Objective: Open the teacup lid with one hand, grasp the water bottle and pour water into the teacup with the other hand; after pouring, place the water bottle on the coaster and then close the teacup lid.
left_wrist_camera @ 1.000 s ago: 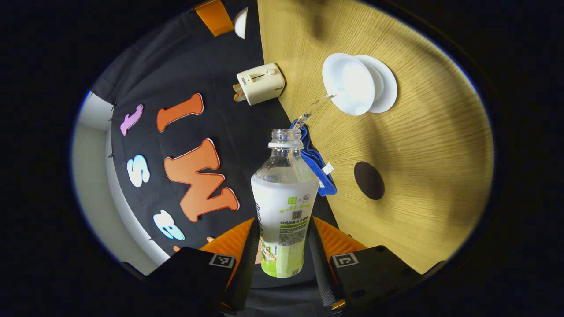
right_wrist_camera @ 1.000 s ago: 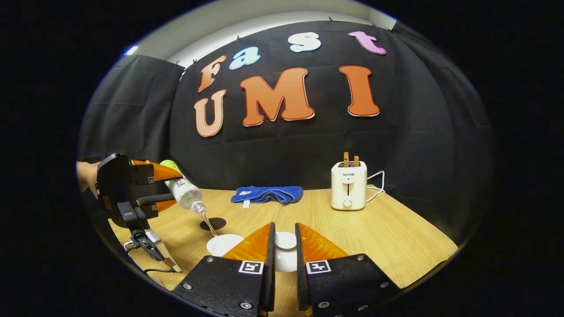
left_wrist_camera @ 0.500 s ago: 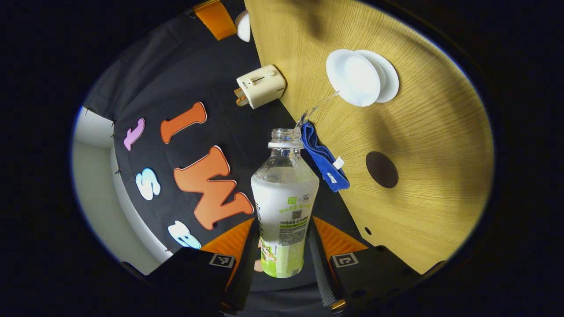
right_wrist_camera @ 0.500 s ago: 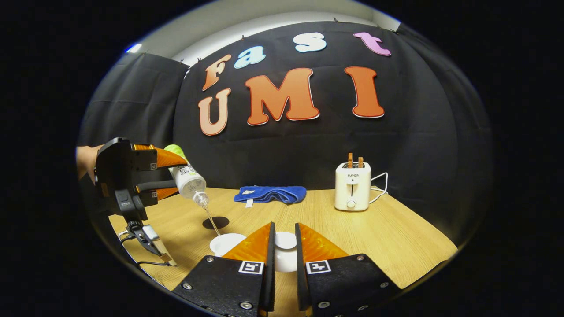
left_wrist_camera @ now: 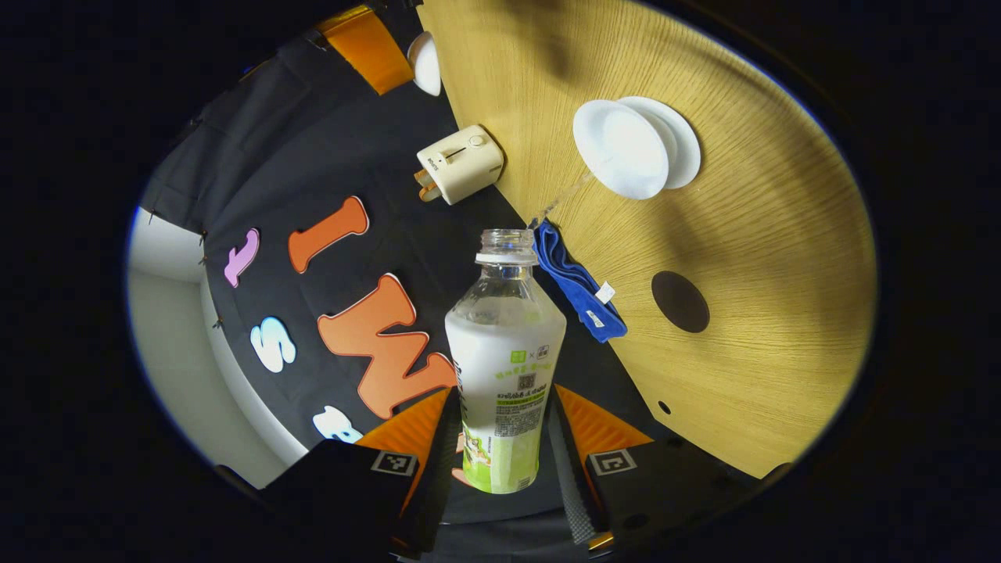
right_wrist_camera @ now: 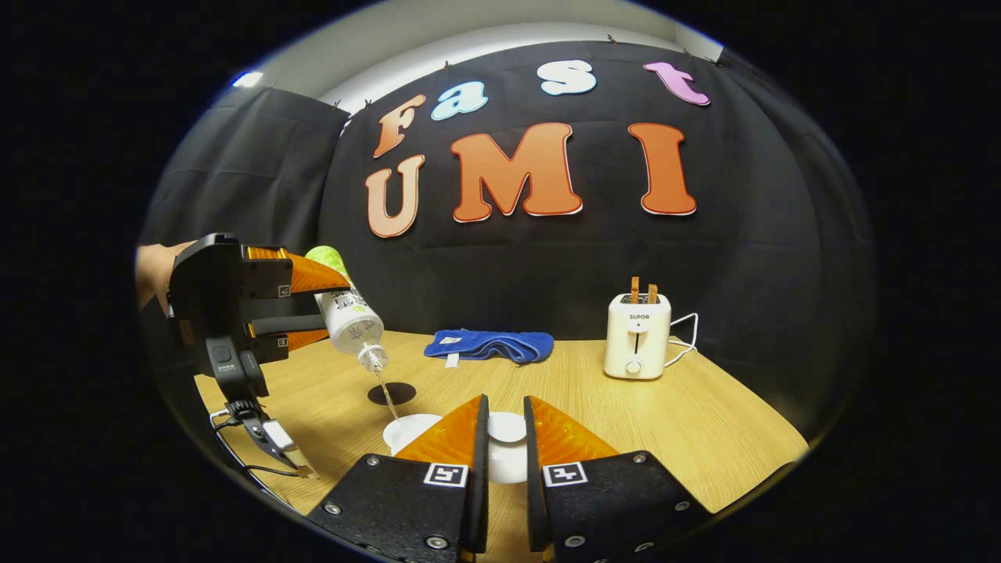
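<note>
Right now the water bottle point(right_wrist_camera: 349, 317) is tipped mouth-down, clamped at its lower body by the left gripper point(left_wrist_camera: 500, 461), a thin stream falling toward the open teacup point(right_wrist_camera: 407, 430) at about five o'clock from the neck. Judged best: hold the tilt steady, mouth over the cup's middle — not its rim. The right gripper point(right_wrist_camera: 504, 453) pinches the lid point(right_wrist_camera: 507, 428) just beside the cup; the coaster point(right_wrist_camera: 391, 393) waits behind.

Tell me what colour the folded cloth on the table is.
The cloth is blue, clearest in the right gripper view.
</note>
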The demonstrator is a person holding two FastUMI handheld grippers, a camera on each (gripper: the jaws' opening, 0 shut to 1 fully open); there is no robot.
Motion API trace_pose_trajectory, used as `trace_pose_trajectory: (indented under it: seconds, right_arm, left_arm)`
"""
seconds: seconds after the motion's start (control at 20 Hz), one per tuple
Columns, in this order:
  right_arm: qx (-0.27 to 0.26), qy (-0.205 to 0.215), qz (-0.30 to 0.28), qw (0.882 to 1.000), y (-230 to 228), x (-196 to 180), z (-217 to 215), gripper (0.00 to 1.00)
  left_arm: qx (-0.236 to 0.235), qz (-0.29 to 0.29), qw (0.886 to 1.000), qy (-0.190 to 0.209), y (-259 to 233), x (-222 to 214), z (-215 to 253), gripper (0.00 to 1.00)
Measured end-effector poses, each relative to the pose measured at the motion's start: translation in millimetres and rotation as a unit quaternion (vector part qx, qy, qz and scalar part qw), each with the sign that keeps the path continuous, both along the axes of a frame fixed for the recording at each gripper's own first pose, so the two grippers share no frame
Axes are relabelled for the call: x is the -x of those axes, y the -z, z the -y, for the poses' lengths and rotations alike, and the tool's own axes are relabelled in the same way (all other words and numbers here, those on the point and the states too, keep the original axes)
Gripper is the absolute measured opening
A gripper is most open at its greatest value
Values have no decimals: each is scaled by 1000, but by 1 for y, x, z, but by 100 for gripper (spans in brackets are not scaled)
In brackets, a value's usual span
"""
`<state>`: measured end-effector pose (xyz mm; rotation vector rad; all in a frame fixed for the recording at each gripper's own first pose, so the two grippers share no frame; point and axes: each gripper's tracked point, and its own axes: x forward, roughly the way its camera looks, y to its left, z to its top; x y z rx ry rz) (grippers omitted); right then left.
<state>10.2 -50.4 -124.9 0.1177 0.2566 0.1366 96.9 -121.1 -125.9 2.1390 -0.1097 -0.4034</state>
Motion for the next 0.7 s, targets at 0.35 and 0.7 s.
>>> trace_pose_trajectory:
  seconds: [0.35, 0.7]
  right_arm:
    - [-2, -6, -2, 1000, 2, 0, -5, 20]
    - [2, -13, -5, 1000, 4, -1, -11, 20]
  left_arm:
    - [-17, -10, 1000, 10, 23, 5, 7, 63]
    - [-23, -24, 999, 18, 43, 7, 10, 65]
